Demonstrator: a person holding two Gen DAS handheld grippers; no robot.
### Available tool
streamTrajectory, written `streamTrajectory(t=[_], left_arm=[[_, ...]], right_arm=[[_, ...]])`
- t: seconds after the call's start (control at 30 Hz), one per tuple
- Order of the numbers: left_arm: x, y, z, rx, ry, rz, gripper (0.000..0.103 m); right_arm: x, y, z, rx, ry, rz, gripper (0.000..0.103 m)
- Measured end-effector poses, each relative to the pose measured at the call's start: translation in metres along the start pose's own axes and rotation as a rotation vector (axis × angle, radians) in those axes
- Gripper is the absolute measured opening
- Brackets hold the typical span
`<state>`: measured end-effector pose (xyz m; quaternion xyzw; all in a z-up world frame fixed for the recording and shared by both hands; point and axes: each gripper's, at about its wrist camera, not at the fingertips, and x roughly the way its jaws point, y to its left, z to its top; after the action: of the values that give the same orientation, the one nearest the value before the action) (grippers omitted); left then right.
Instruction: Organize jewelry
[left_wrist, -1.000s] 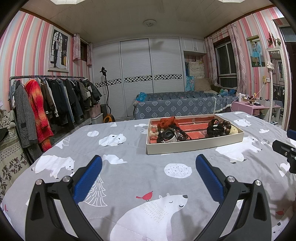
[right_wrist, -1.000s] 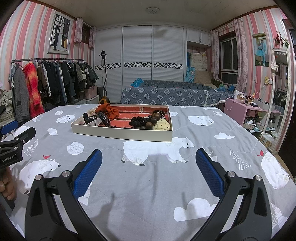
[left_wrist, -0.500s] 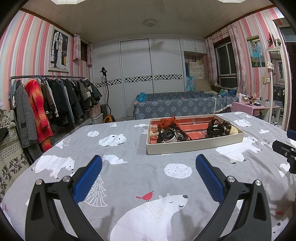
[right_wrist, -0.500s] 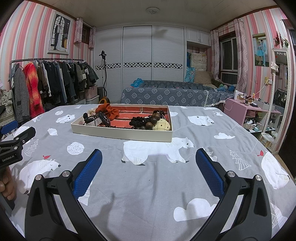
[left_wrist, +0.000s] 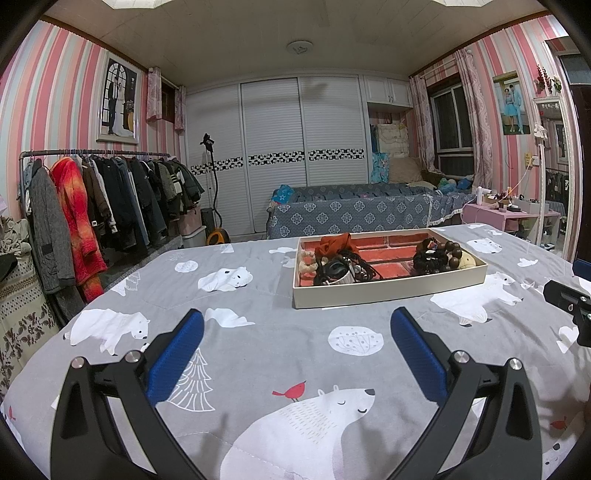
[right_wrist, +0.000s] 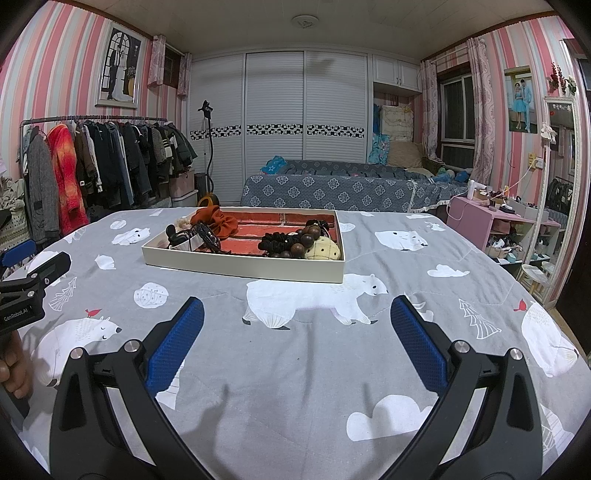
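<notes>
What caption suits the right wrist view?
Open right gripper above polar-bear quilt, facing cream cardboard tray of jewelry.

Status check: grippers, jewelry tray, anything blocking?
Left gripper open, empty. Right gripper open, empty. Tray ahead on bedspread, untouched. Path clear.

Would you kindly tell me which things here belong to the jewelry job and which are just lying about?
Job:
tray
wooden beads
black scrunchies
orange scrunchie
black cords
left tongs, open
right tongs, open

Lying about:
clothes rack
bedspread
sofa
pink table
</notes>
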<state>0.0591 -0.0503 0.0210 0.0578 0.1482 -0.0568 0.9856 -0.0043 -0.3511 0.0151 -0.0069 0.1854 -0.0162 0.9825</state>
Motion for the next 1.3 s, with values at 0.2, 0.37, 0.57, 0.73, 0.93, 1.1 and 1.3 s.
streamTrajectory(t=[0.2, 0.37, 0.57, 0.73, 0.93, 1.1, 1.3], left_arm=[[-0.0002, 0.0001, -0.0001, 0.000, -0.001, 0.000, 0.099], [0.0000, 0.0002, -0.0001, 0.000, 0.000, 0.000, 0.099], [0.0001, 0.0001, -0.0002, 0.000, 0.000, 0.000, 0.099], [0.0000, 0.0003, -0.0001, 0.000, -0.001, 0.000, 0.099], [-0.0010, 0.0028, 0.0004, -0.008, -0.008, 0.003, 0.099], [0.0014, 0.0031, 0.0013, -0.011, -0.002, 0.005, 0.099], [0.0023, 0.0028, 0.0010, -0.013, -0.002, 0.007, 0.099]], right_arm=[[0.0000, 0.0000, 0.0001, 0.000, 0.000, 0.000, 0.098], [0.0001, -0.0001, 0.0002, 0.000, 0.000, 0.000, 0.098], [0.0000, 0.0001, 0.0003, 0.000, 0.000, 0.000, 0.098], [0.0005, -0.0001, 0.0005, 0.000, 0.001, 0.000, 0.098], [-0.0001, 0.0002, 0.0004, -0.001, 0.000, 0.000, 0.098], [-0.0001, 0.0002, 0.0005, -0.001, 0.001, 0.000, 0.098], [0.0002, 0.0001, 0.0007, -0.001, 0.001, 0.000, 0.098]])
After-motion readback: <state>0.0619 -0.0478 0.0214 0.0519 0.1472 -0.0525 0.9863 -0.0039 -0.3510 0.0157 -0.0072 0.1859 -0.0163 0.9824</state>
